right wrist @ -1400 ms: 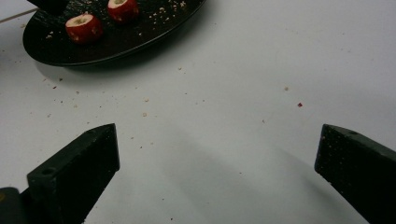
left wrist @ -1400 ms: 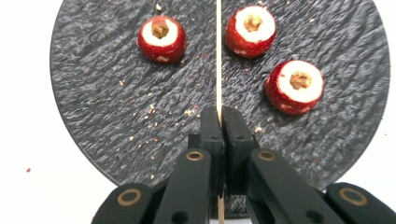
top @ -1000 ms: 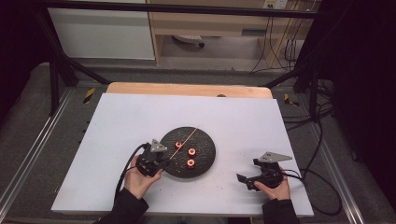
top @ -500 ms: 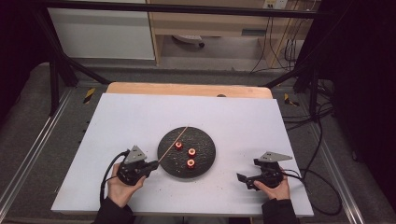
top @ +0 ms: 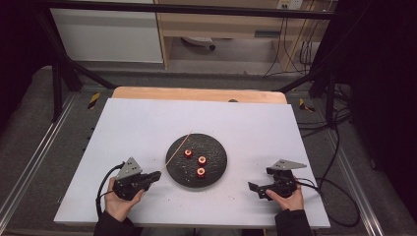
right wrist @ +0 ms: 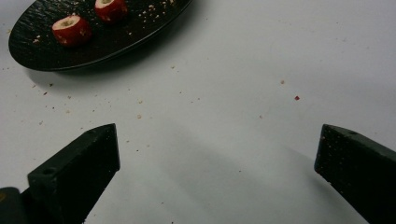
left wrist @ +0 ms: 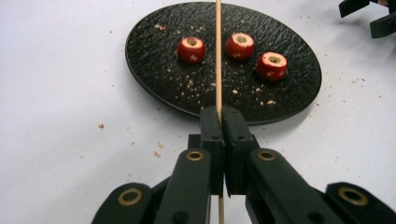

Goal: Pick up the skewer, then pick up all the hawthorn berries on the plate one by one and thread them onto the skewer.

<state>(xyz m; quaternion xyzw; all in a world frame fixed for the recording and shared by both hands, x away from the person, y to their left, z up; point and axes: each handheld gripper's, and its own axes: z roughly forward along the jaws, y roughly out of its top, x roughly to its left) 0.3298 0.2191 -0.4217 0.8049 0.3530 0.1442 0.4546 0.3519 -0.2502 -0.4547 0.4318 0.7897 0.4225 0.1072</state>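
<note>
Skewer sits clamped in the left gripper, tip over the plate; right gripper gapes empty. Aim straight through the nearest fruit's cored hole, keeping it level

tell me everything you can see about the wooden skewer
The wooden skewer is a thin, straight, pale stick, bare along its visible length. The left gripper has its jaws shut on it near one end, with a short stub showing behind them. The rest reaches out over the black plate, passing between two of the three red fruit pieces without piercing any. Whether its tip touches the plate is unclear.
</note>
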